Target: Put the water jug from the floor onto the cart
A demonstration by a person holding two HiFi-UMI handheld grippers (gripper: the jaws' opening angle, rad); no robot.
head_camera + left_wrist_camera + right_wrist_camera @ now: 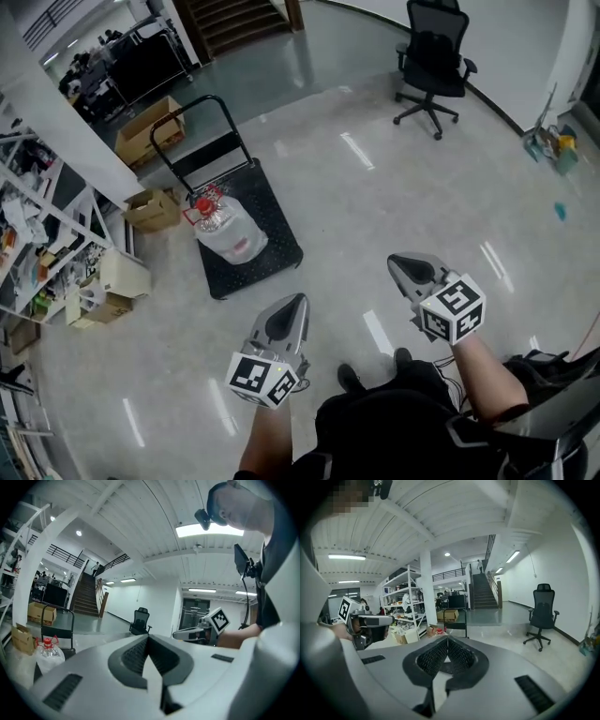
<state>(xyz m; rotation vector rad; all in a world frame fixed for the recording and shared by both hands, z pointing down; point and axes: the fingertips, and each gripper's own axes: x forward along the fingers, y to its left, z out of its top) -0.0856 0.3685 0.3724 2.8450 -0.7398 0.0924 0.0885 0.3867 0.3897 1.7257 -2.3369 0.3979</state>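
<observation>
The clear water jug with a red cap and handle stands upright on the black platform cart, near its push handle. The left gripper view shows the jug low at the left. Both grippers hang in the air well short of the cart, above the floor in front of the person. My left gripper is shut with nothing in it, its jaws meeting at the tip. The right gripper is likewise shut and empty. Each gripper appears in the other's view, the right and the left.
Cardboard boxes and cluttered shelving line the left side by a white pillar. A black office chair stands at the back right. Stairs rise at the far end. The person's shoes are below the grippers.
</observation>
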